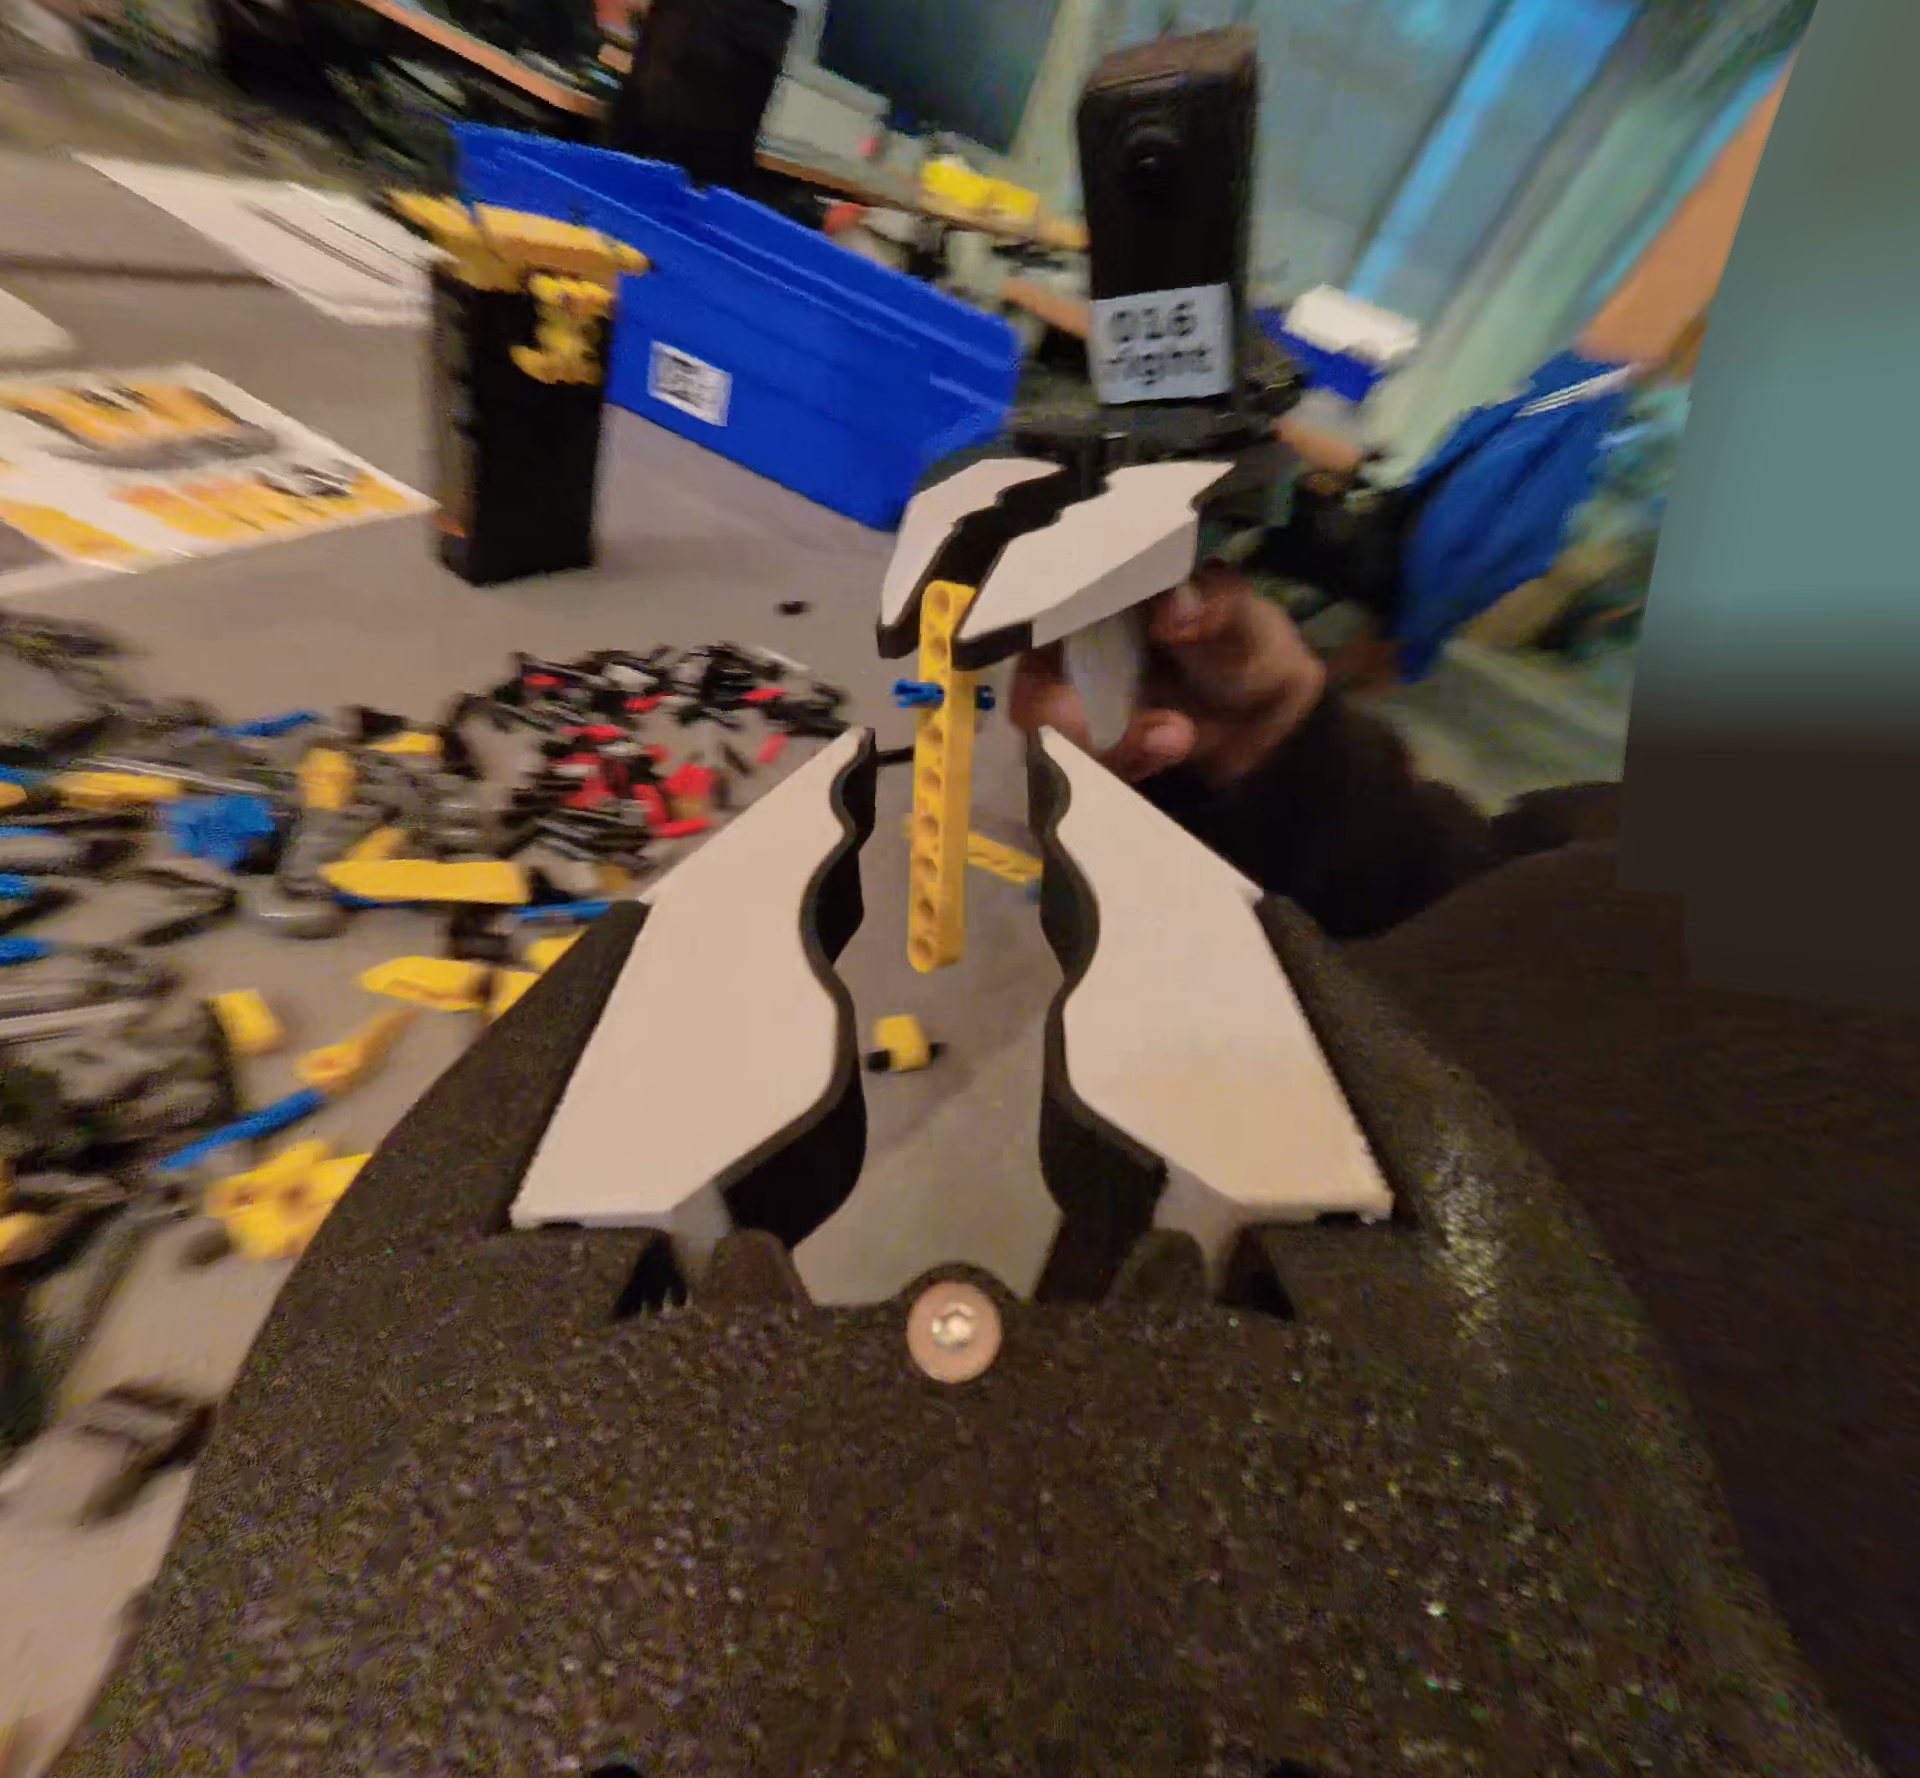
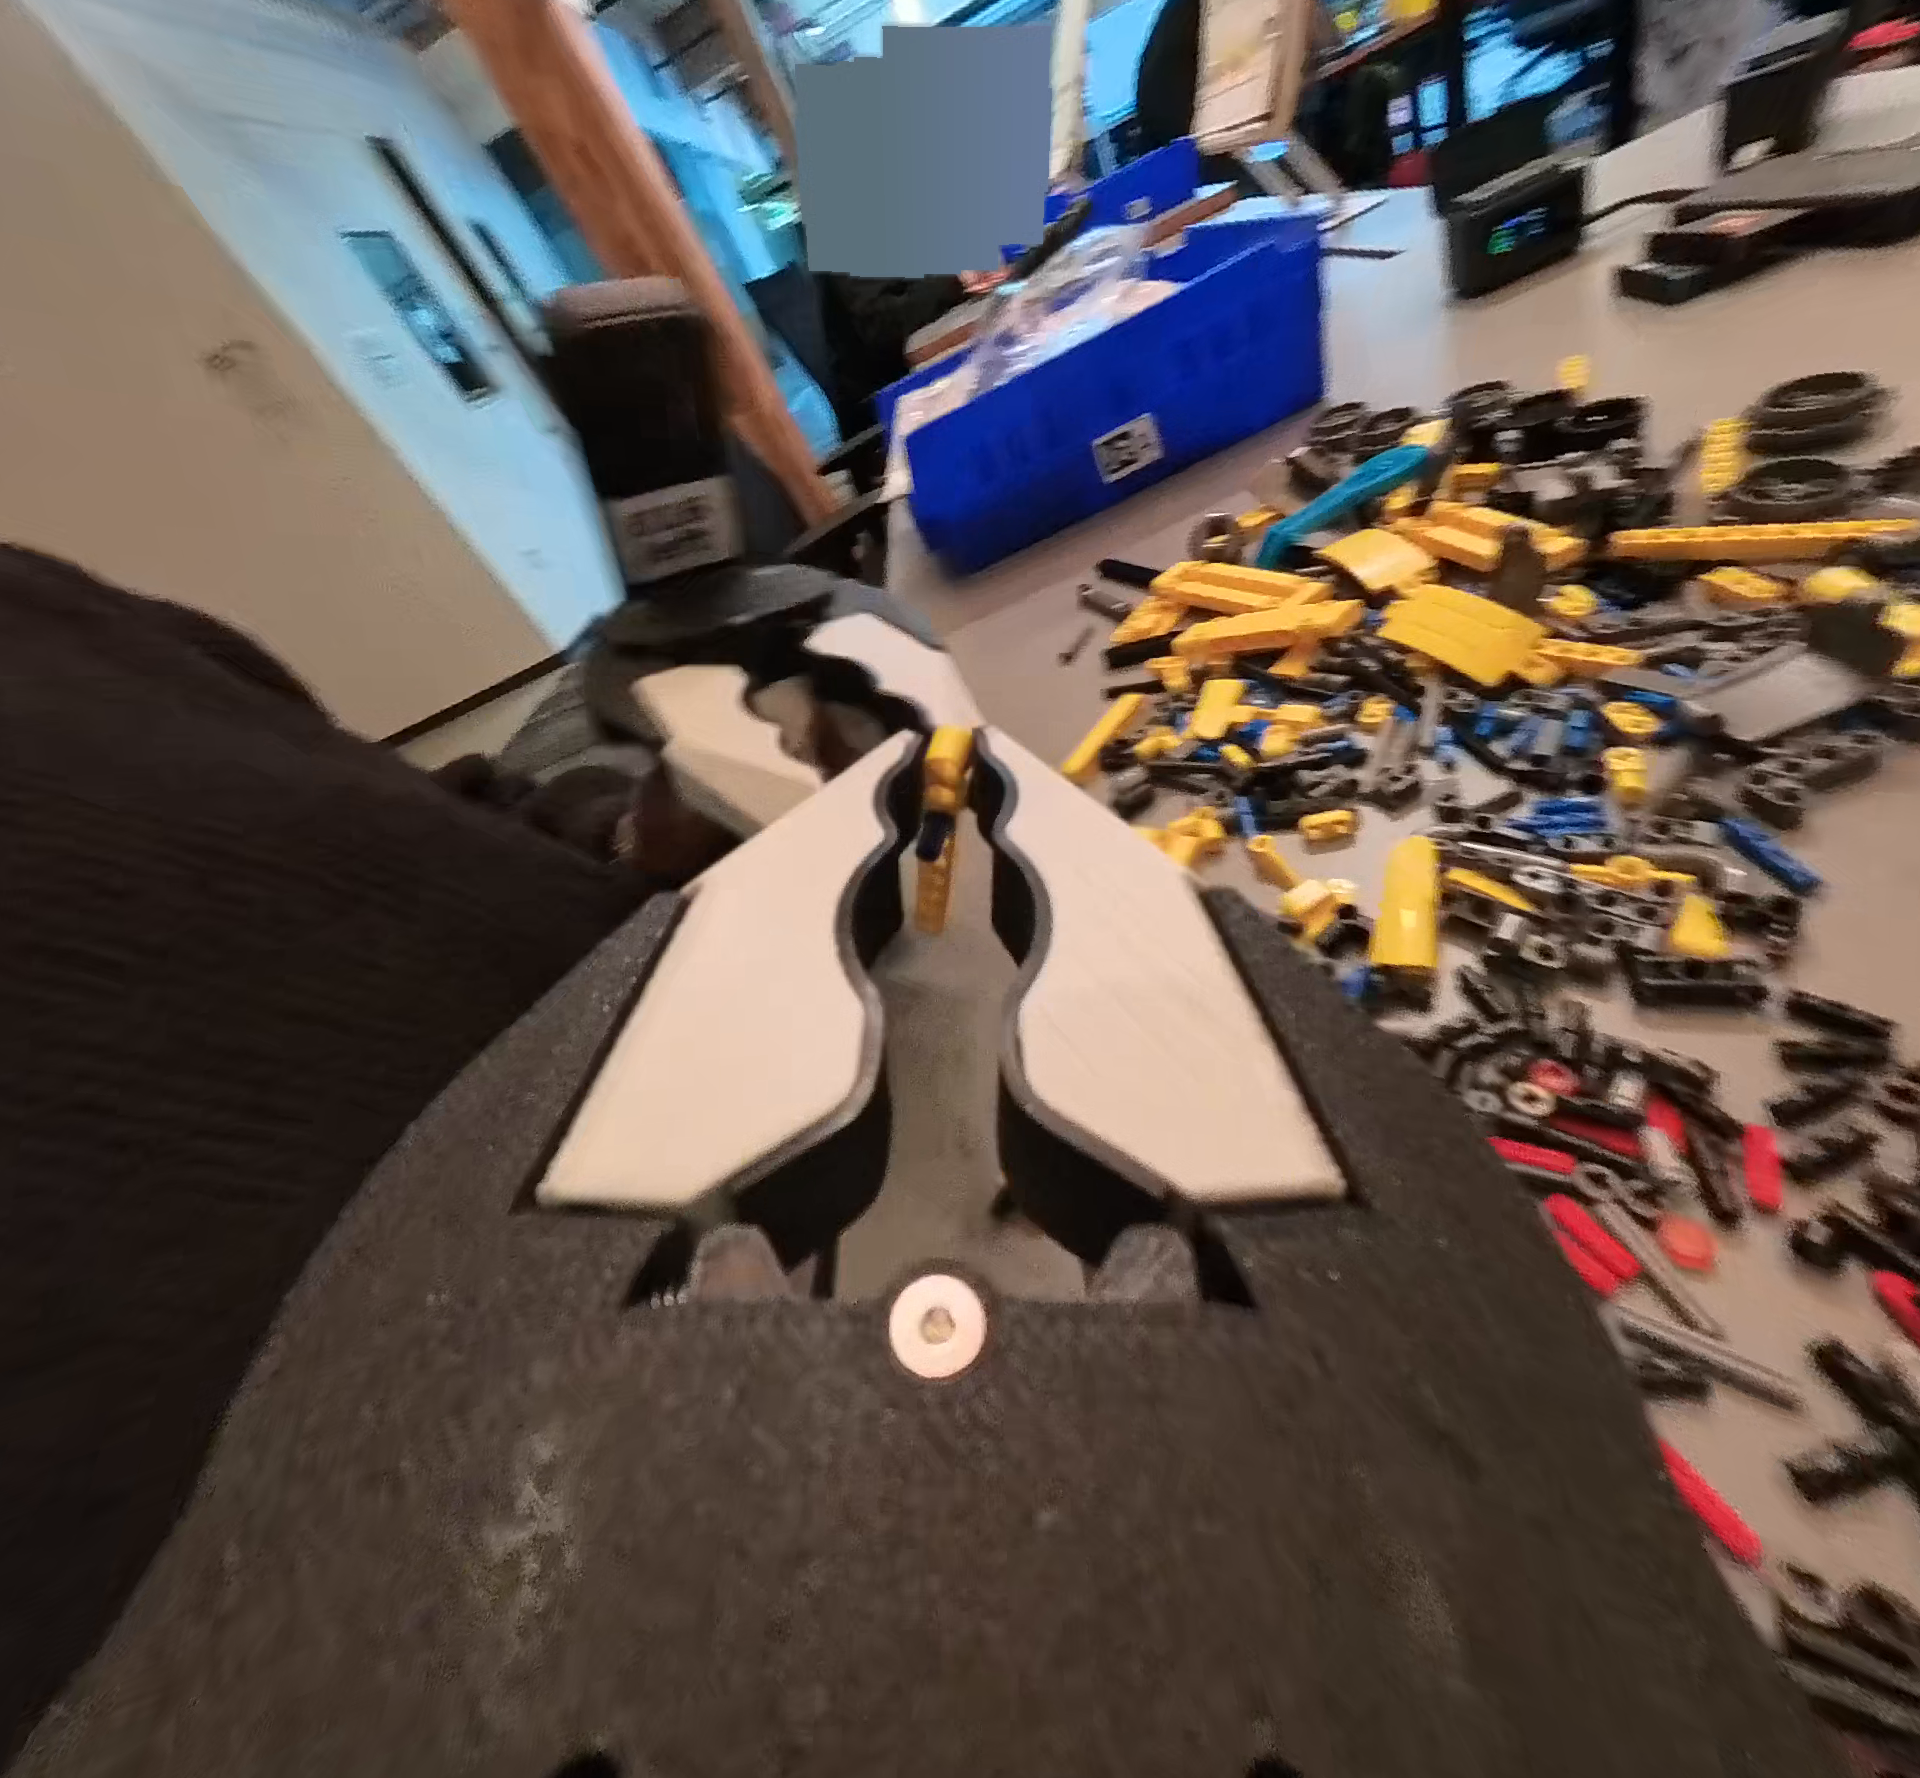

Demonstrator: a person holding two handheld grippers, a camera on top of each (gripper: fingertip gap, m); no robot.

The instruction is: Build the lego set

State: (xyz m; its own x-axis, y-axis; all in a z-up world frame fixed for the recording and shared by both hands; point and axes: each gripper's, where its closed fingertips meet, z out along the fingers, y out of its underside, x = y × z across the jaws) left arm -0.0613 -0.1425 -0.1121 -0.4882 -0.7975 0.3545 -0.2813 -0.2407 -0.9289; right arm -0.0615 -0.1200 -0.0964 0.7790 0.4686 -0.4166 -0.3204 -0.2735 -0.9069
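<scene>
A: Start wide; what's under us?

B: The grey desk (image 2: 1195,523); a blue bin (image 1: 790,346) sits at its far side with a square sticker on its wall; near it in my left wrist view stands a tall black box (image 1: 514,440) with yellow pieces perched on top; printed sheets (image 1: 177,461) lie flat beyond the parts.

A: And the parts?

B: A broad scatter of building pieces (image 2: 1507,741) across the desk; yellow, black and blue nearer the bin, red ones (image 2: 1621,1198) closer to my right side; black wheels (image 2: 1818,440) at the far edge, blurred.

A: Your grippers?

B: My right gripper (image 1: 961,622) is clamped on the top end of a yellow holed beam (image 1: 940,783); the beam hangs upright above the desk, touching nothing below; my hand (image 1: 1195,679) wraps the handle behind it.

A: The left?

B: My left gripper (image 1: 951,752) is spread apart, gripping nothing; its fingers (image 1: 727,1001) flank the lower half of the beam with a gap on each side.

A: Anything on the beam?

B: A small blue pin (image 1: 920,689) through it, just below my right gripper; one small yellow piece (image 1: 899,1042) lies on the desk beneath.
</scene>
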